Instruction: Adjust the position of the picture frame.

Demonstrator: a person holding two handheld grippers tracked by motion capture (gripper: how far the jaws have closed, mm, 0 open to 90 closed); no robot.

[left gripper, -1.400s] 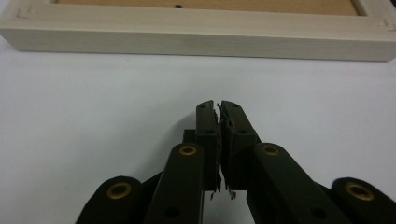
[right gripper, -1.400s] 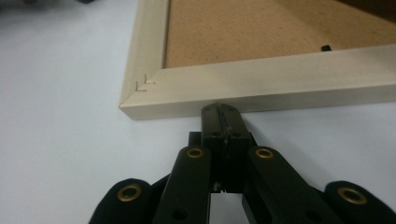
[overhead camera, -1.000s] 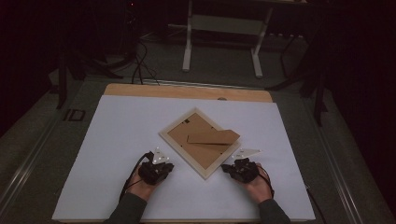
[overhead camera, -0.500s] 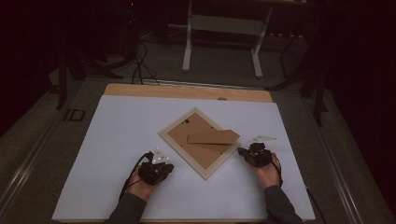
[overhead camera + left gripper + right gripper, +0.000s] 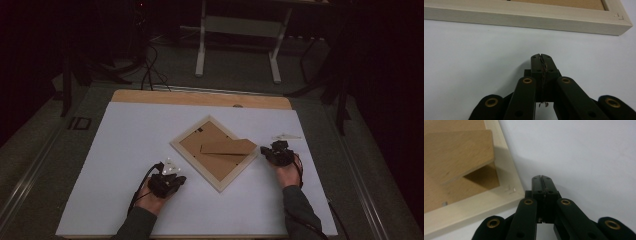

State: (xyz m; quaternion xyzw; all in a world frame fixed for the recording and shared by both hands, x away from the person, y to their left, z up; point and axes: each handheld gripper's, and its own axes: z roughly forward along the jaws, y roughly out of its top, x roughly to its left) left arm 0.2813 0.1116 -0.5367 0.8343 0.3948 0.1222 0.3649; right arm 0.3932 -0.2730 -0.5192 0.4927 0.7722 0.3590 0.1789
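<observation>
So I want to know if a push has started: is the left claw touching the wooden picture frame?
Apart. In the left gripper view the shut left claw stops short of the picture frame, with a strip of bare white table between them.

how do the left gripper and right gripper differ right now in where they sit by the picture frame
The left gripper sits off the picture frame's near-left edge, a strip of white table between them; the right gripper sits at the frame's right corner, almost against it. The left lies nearer the person, the right farther up the table. Both are shut and hold nothing.
</observation>
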